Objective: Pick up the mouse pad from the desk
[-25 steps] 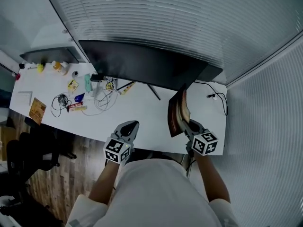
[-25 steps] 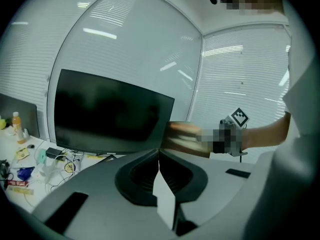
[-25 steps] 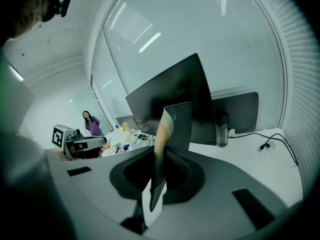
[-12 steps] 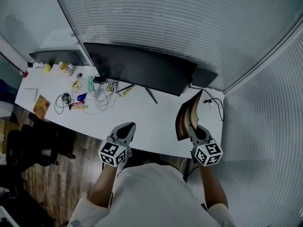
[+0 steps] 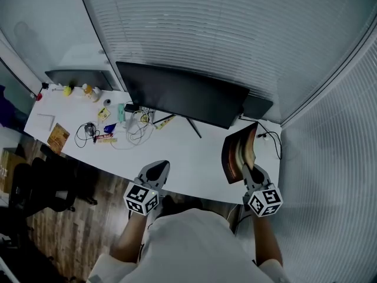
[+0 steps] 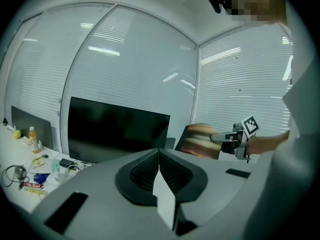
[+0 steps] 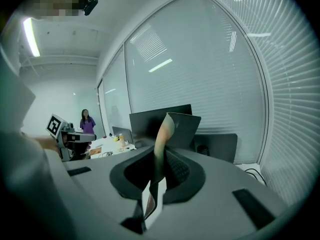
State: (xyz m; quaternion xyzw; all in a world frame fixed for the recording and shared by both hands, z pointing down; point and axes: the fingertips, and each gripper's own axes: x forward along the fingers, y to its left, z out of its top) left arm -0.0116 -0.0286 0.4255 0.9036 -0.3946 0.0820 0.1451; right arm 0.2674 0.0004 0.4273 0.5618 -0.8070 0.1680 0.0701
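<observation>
The mouse pad [image 5: 235, 152], brown-printed with a dark back, hangs in the air above the right end of the white desk [image 5: 194, 155], its sheet curling. My right gripper [image 5: 248, 171] is shut on its near edge; in the right gripper view the mouse pad [image 7: 172, 126] rises edge-on from between the jaws. My left gripper [image 5: 154, 173] hovers over the desk's front edge, jaws closed together with nothing in them. From the left gripper view, the mouse pad [image 6: 200, 140] shows to the right, and the right gripper [image 6: 225, 138] is clamped on it.
A wide dark monitor [image 5: 182, 93] stands at the back of the desk. Cables, bottles and small items [image 5: 109, 125] litter the desk's left part. A cable [image 5: 275, 143] lies at the right end. Blinds and glass walls surround; a person [image 7: 87, 121] stands far off.
The right gripper has lifted the mouse pad and shifted it right, turning it. The left gripper has risen a little, staying empty.
</observation>
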